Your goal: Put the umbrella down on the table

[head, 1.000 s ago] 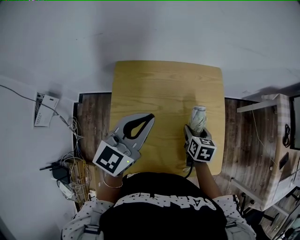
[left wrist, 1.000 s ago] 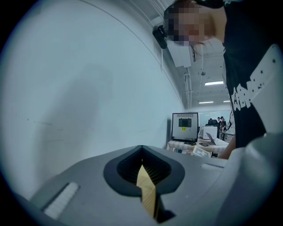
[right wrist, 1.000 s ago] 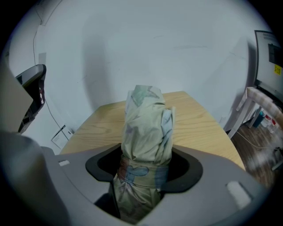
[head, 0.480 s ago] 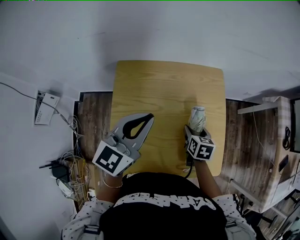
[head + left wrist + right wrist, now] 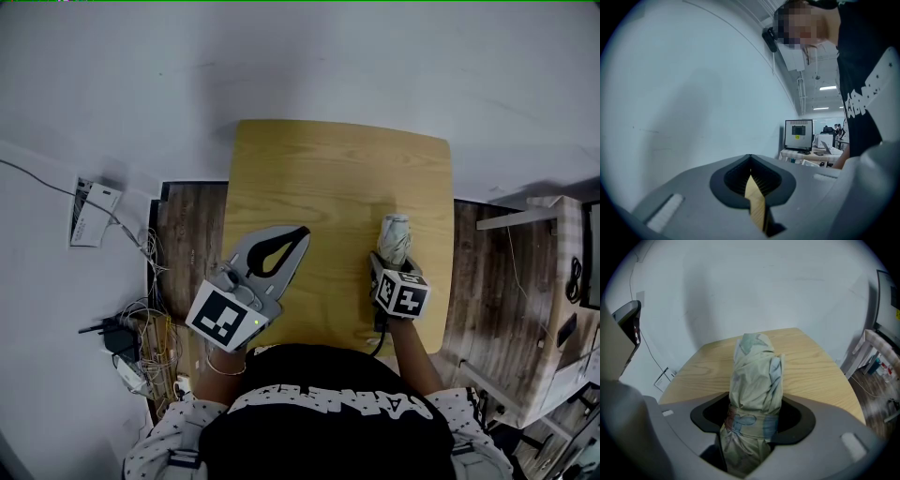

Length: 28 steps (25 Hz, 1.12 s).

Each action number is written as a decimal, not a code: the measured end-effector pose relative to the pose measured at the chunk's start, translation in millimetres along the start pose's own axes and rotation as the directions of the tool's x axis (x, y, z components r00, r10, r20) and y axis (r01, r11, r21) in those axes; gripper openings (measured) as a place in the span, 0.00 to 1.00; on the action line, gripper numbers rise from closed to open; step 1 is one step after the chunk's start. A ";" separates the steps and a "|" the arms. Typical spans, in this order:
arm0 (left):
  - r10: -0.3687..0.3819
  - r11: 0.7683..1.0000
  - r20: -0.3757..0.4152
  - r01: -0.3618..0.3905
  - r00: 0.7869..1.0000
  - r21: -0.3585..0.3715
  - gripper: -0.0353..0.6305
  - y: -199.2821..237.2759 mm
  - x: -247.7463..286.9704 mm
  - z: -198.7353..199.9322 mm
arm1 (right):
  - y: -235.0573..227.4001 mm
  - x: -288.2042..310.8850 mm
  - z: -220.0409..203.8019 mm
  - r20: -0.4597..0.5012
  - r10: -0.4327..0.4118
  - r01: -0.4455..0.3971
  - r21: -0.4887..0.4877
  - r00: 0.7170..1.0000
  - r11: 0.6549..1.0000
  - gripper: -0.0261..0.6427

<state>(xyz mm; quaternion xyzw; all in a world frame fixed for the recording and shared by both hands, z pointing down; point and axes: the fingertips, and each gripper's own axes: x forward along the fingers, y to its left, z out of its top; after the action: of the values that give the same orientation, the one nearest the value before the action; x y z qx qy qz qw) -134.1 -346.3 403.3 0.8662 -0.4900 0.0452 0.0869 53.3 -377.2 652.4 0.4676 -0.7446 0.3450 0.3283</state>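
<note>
A folded pale-green umbrella with a printed strap stands clamped in my right gripper, over the near right part of the wooden table. In the right gripper view the umbrella fills the gap of the right gripper, its end pointing away over the table. My left gripper hovers over the table's near left edge, jaws closed together and empty. In the left gripper view only a thin sliver of wood shows between the tips of the left gripper.
Cables and a power strip lie on the floor to the left of the table, beside a white box. A pale shelf unit stands to the right. A monitor on a desk shows far off.
</note>
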 end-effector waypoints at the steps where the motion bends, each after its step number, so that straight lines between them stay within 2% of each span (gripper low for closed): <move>1: 0.001 1.000 -0.001 -0.001 1.000 -0.001 0.05 0.0 -0.2 -0.2 | -0.3 0.5 -0.8 -0.005 -0.002 0.002 0.000 1.000 1.000 0.49; 12: -0.007 1.000 0.008 0.007 1.000 0.003 0.05 -1.6 -0.7 2.4 | -0.2 0.5 -2.2 -0.006 -0.002 0.002 0.012 1.000 1.000 0.50; 28: -0.029 1.000 0.016 0.029 0.999 0.011 0.05 -12.1 -1.5 4.5 | 3.0 -20.4 12.2 0.076 0.001 -0.001 0.006 0.997 1.000 0.47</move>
<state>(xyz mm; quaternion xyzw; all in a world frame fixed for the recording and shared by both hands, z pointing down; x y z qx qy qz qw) -124.6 -339.8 397.3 0.8741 -0.4777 0.0393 0.0791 55.5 -376.6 628.5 0.4811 -0.7558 0.3293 0.2981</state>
